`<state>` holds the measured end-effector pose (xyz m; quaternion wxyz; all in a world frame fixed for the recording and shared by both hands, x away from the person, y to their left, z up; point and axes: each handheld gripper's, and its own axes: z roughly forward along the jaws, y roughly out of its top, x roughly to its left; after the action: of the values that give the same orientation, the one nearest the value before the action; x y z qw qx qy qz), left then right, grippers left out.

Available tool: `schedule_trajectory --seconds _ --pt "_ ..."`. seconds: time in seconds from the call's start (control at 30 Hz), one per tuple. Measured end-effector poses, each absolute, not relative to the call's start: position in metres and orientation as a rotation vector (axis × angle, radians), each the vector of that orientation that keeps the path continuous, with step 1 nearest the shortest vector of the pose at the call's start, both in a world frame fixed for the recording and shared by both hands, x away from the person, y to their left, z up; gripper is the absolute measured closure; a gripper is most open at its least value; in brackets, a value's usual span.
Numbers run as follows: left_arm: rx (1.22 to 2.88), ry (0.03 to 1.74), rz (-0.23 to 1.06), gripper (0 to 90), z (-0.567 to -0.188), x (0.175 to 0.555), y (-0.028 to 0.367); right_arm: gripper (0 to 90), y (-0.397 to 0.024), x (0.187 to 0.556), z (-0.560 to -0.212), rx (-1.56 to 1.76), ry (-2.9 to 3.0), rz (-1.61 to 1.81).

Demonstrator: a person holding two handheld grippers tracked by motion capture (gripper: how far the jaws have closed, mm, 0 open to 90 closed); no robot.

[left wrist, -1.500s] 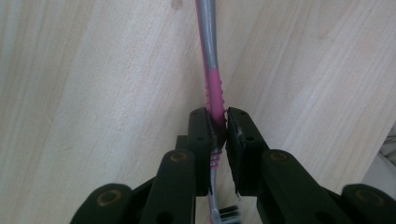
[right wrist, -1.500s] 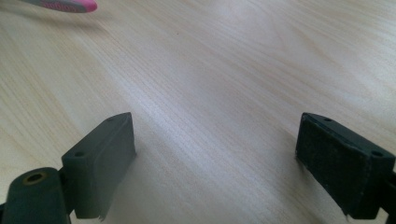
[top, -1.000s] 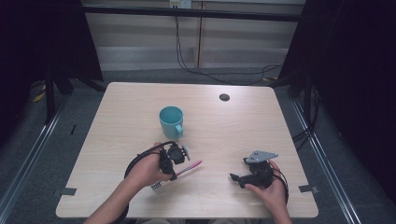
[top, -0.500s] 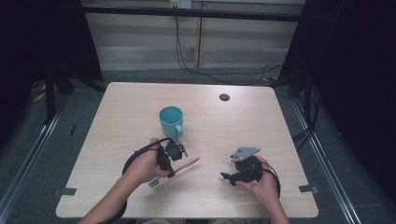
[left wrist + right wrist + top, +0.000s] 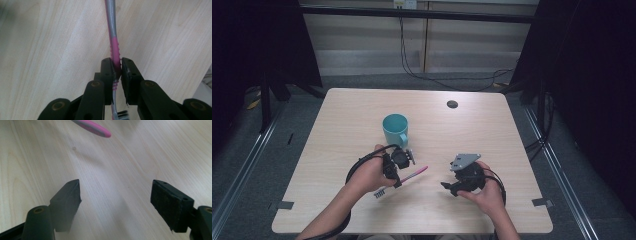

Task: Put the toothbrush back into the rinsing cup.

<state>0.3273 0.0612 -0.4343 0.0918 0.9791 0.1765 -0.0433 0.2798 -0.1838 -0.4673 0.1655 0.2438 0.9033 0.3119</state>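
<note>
Toothbrush (image 5: 114, 47) pinched in left gripper (image 5: 117, 65) fingers — right gripper (image 5: 116, 195) fingers spread — mug (image 5: 395, 130) nearby

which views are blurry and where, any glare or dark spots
Right gripper view: left tong smeared, toothbrush tip soft. Left gripper view: handle sharp at the grip, softer far up. High view: table evenly lit without glare, surroundings nearly black.

teal mug (image 5: 395, 129), small dark disc (image 5: 452, 104), table (image 5: 337, 120)
</note>
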Motion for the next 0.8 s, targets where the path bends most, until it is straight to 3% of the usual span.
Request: schedule_trajectory --seconds 0.8 --pt "2.892 0.499 -0.115 80.4 -0.425 0.331 0.055 25.3 -0.134 0.288 -0.455 0.5 2.589 0.908"
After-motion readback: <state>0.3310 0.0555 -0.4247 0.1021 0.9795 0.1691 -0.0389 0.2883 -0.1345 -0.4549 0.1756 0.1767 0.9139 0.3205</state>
